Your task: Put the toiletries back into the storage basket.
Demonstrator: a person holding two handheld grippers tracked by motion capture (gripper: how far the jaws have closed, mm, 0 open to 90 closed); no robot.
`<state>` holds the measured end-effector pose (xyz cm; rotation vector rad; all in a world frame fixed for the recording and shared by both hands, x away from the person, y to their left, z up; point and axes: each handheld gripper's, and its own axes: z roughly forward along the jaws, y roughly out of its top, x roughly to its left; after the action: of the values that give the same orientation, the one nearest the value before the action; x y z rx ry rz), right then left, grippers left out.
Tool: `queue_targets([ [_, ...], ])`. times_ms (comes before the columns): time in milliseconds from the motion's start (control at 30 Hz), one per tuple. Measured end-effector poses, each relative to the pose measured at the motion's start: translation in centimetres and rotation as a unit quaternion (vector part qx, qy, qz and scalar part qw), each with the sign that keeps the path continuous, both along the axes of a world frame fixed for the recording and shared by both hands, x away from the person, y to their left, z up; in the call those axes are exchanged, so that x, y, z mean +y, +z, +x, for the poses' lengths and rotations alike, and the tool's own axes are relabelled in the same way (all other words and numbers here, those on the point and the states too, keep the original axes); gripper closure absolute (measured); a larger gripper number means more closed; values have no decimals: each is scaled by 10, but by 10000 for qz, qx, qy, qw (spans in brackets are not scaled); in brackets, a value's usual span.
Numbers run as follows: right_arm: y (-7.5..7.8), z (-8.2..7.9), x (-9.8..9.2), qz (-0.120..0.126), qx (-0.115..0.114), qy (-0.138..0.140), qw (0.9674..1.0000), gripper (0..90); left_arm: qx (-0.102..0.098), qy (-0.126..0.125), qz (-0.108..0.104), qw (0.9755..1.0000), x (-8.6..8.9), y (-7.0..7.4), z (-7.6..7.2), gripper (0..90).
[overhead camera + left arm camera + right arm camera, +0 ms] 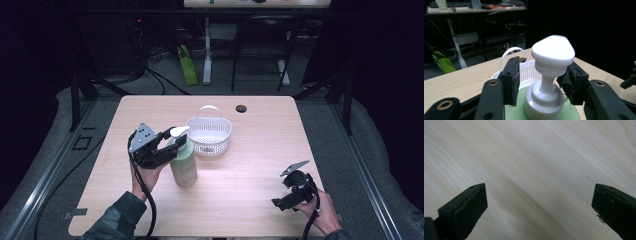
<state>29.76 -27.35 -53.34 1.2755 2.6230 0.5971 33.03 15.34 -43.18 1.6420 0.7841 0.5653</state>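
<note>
A pale green pump bottle (184,165) with a white pump head (552,51) stands upright on the wooden table (260,150), just left of centre. My left gripper (175,145) comes at it from the left. Its jaws flank the pump neck, and the pads (512,77) press on the green shoulder (571,113), so my left gripper (540,80) is shut on the bottle. A white slotted basket (209,131) with a hoop handle stands right behind the bottle, its wall (526,72) showing between the jaws. My right gripper (280,202) hovers low at the near right, and in its own view it (539,205) is wide open over bare wood.
A small dark round plug (241,108) sits in the tabletop near the far edge. Beyond the table are desk legs, cables and a green object (187,65) on the floor. The table's right edge lies close to my right hand.
</note>
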Motion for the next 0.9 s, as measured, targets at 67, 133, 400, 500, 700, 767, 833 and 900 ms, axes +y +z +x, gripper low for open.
queue_targets([
  [67, 0, 0, 0, -6, 1, 3, 10000, 0, -57, 2, -45, 10000, 0, 0, -1, 559],
  [133, 0, 0, 0, 2, 2, -2, 10000, 0, -69, -62, -55, 9999, -1, 0, 0, 580],
  [400, 0, 0, 0, 6, 2, 0, 10000, 0, -179, -72, -102, 9998, -3, 0, -1, 661],
  [500, 0, 0, -1, -13, -11, 7, 10000, 0, -196, -69, -124, 9997, -3, 0, -1, 666],
  [700, 0, 0, 0, 4, 1, -2, 10000, 0, -222, -53, -188, 9996, -3, -2, -1, 669],
  [767, 0, 0, -1, -14, -13, 2, 10000, 0, -236, -34, -199, 9995, -4, -2, -1, 670],
  [833, 0, 0, -1, -14, -13, 5, 10000, 0, -242, -25, -200, 9995, -4, -2, -1, 671],
  [900, 0, 0, -1, -15, -18, 10, 10000, 0, -242, -14, -205, 9995, -3, -2, -1, 671],
])
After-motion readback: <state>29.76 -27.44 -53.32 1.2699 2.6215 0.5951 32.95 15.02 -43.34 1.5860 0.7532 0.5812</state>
